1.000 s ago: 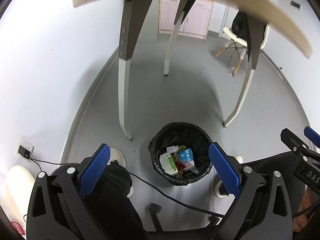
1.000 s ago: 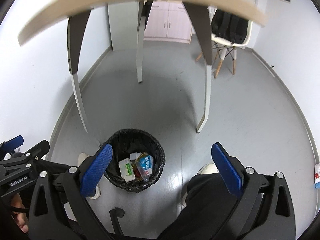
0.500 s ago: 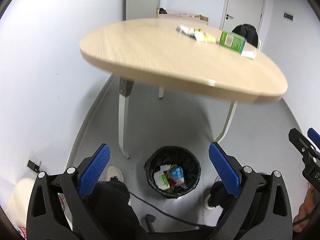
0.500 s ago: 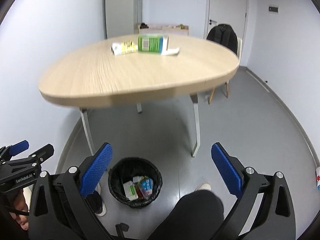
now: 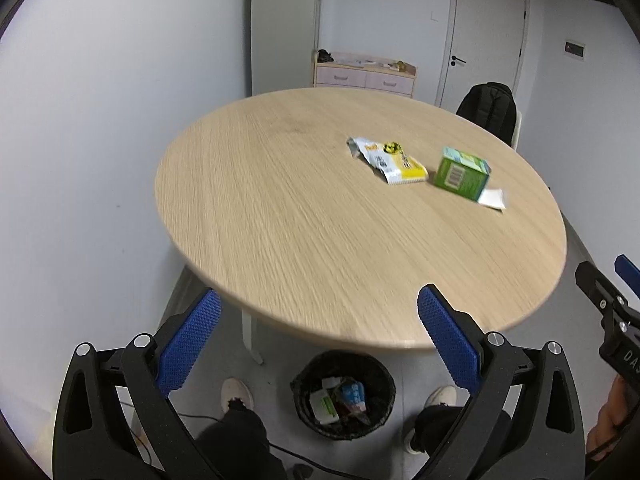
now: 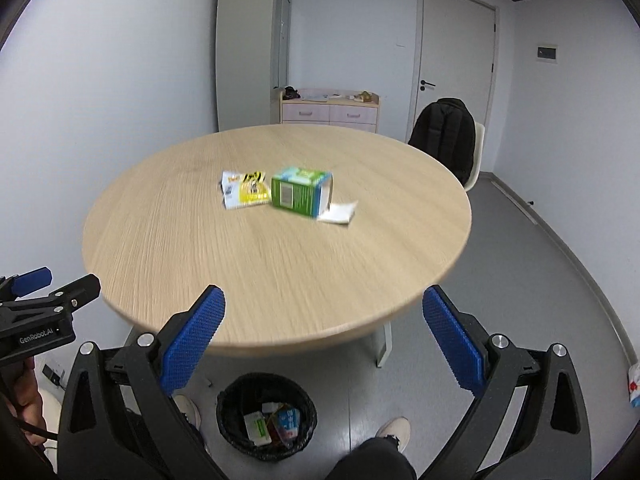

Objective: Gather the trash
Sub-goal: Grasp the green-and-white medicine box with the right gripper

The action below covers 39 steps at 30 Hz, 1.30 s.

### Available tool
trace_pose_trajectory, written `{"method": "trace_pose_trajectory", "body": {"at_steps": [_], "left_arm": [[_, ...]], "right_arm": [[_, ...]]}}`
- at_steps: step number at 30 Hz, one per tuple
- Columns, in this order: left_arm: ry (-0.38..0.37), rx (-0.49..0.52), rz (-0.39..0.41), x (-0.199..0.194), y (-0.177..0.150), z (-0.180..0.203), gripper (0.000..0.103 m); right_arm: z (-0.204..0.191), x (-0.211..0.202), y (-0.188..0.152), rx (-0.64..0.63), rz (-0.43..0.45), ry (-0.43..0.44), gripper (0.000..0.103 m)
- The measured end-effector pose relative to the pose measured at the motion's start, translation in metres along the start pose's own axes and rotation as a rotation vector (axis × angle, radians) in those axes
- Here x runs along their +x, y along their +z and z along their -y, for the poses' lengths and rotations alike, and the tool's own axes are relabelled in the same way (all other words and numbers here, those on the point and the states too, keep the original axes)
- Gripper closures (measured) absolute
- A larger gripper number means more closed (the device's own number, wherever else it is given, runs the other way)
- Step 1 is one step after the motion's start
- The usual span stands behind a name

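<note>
Both hand-held grippers, left point(image 5: 316, 340) and right point(image 6: 322, 338), are held wide, empty. Wrapper point(image 6: 245, 191), box point(image 6: 301, 196) and paper point(image 6: 339, 213) are seen well ahead on the desk point(image 6: 280, 272); bin point(image 6: 267, 416) below. Risks: thin paper may be missed by the pads; the open box may be crushed.

round wooden table point(image 5: 304, 216) | pink drawer unit point(image 6: 330, 112) by back wall | black backpack point(image 6: 444, 136) on chair | closed door point(image 6: 454, 60)
</note>
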State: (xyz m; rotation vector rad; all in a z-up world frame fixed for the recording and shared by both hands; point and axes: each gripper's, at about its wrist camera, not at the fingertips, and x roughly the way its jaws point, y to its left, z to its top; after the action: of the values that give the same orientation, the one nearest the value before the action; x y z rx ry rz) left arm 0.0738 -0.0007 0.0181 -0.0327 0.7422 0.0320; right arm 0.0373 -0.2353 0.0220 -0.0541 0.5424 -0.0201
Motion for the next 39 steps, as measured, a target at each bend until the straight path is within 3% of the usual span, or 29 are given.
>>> {"method": "trace_pose_trajectory", "body": {"at_steps": [16,25,31,39], "left_arm": [[0.041,-0.001,-0.051,0.091,0.072,-0.012,0.006],[0.042,-0.022,-0.082,0.137,0.098,-0.022,0.006],[0.037,-0.015,-0.09,0.151,0.104,-0.022,0.006],[0.03,-0.007,-0.087,0.155,0.112,-0.016,0.006]], "right_arm": [[0.002,0.136,0.086,0.086,-0.123,0.059,0.008],[-0.025,0.201,0.121,0.107,-0.199,0.001,0.008],[-0.026,0.234,0.125,0.157,-0.276,-0.032,0.017],[-0.032,0.241,0.115,0.176,-0.319,-0.036,0.031]]}}
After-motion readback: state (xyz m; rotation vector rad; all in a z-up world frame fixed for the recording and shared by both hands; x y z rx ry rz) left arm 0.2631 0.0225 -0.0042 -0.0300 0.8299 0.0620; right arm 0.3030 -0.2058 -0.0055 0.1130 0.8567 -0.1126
